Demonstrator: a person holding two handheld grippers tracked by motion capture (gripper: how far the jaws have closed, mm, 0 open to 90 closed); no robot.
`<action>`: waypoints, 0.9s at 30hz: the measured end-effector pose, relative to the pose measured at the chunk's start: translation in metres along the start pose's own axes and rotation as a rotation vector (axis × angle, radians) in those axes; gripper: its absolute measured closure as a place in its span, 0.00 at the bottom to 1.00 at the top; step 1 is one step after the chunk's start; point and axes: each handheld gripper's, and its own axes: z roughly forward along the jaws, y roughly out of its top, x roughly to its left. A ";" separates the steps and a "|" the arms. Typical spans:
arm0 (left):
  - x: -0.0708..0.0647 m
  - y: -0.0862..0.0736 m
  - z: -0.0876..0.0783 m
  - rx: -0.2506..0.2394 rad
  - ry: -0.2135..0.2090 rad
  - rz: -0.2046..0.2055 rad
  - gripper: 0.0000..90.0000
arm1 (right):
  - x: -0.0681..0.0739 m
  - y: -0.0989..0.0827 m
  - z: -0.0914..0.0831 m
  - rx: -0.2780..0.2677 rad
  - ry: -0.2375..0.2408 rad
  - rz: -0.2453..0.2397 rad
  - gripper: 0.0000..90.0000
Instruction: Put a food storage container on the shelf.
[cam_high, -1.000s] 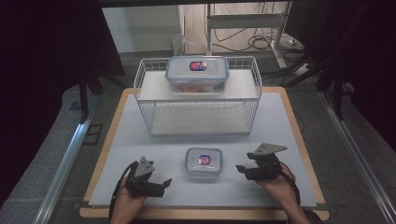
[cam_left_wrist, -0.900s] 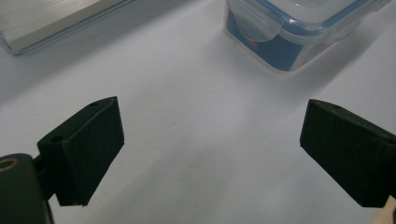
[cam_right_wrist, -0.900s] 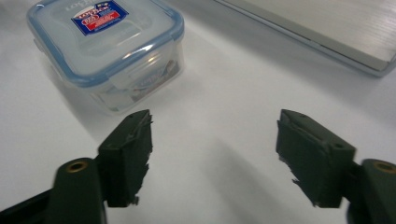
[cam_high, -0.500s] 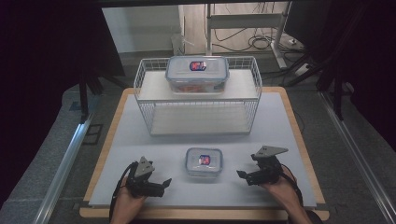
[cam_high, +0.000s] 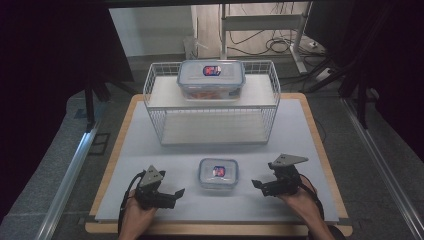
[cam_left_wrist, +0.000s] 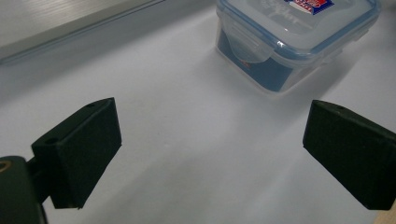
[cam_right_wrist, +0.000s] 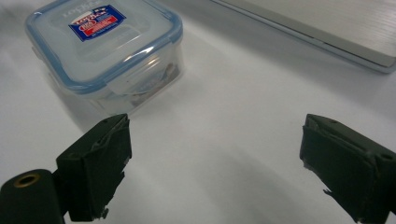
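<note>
Flanking the small container (cam_high: 218, 173), both grippers rest low on the counter (cam_high: 150, 150) with nothing between their jaws. The left gripper (cam_high: 176, 192) stands released; in its own view the small container (cam_left_wrist: 292, 37) lies ahead of the jaws and toward the right one, well clear of both. The right gripper (cam_high: 256, 184) has just been opening and now stands wide, empty; in its view the small container (cam_right_wrist: 105, 51) lies ahead of and just beyond the left jaw, apart from it.

Judgement: the step in hand is the approach to a grasp on this box. To do it well, one gripper should swing until the box sits centred between its jaws, pads set on opposite flat walls below the blue-rimmed lid, clear of the latch tabs. Jaws should stay wide until both walls are bracketed. A glancing contact would likely slide the light box across the smooth counter.
</note>
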 end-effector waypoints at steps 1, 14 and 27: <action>-0.001 0.002 0.001 0.017 -0.001 0.002 0.05 | 0.001 0.000 0.000 0.000 0.004 0.007 0.10; 0.003 0.037 0.020 0.018 -0.099 -0.050 0.05 | 0.010 0.015 0.010 0.027 0.086 0.043 0.10; 0.005 0.054 0.063 0.061 -0.255 -0.059 0.09 | 0.019 0.034 0.038 0.056 0.194 0.072 0.19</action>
